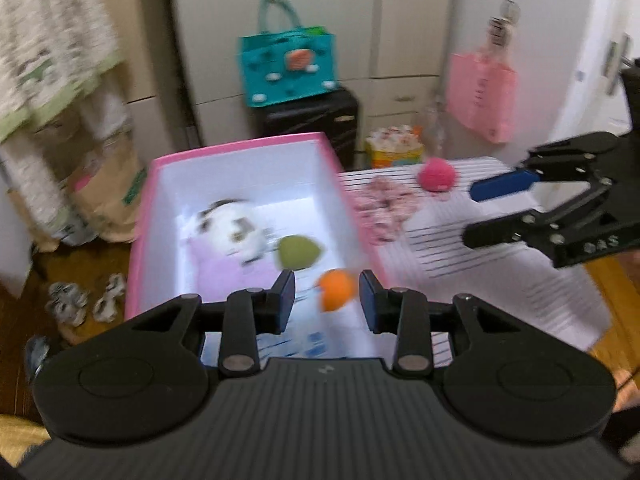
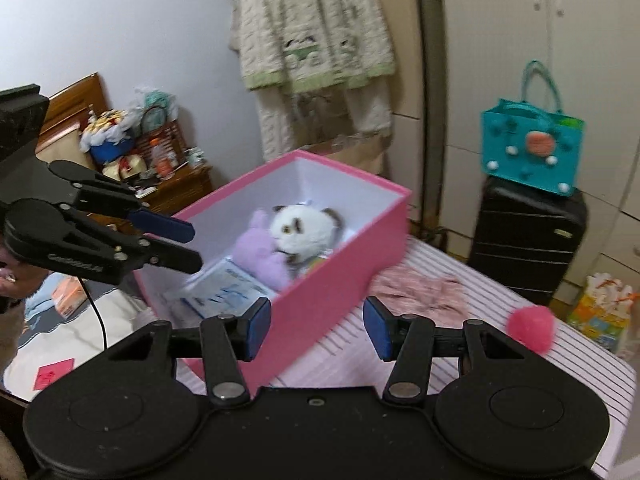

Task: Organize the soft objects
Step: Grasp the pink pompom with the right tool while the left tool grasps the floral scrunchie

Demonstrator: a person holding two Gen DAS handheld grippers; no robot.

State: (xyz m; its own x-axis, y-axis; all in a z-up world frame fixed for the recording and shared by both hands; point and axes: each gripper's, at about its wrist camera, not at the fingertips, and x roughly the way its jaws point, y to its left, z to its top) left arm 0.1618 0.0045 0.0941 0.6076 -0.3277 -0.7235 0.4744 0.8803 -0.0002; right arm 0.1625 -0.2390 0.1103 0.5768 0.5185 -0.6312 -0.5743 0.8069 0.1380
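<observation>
A pink box (image 1: 344, 184) (image 2: 320, 304) stands on the striped table. Inside lie a white plush cat (image 1: 232, 228) (image 2: 298, 228), a purple plush (image 1: 224, 272) (image 2: 258, 256) and a green ball (image 1: 298, 252). An orange ball (image 1: 338, 290) is in the air between my left gripper's (image 1: 327, 300) open fingers, untouched, over the box. A pink pom-pom ball (image 1: 436, 176) (image 2: 530, 328) and a pink cloth (image 1: 380, 212) (image 2: 420, 292) lie on the table. My right gripper (image 2: 318, 328) (image 1: 480, 212) is open and empty, near the box's right side.
A teal bag (image 1: 286, 68) (image 2: 532, 152) sits on a black suitcase (image 2: 524, 240) behind the table. A pink bag (image 1: 480, 96) hangs on the wardrobe. A printed packet (image 2: 224, 292) lies in the box. A cluttered wooden nightstand (image 2: 176, 188) stands at the left.
</observation>
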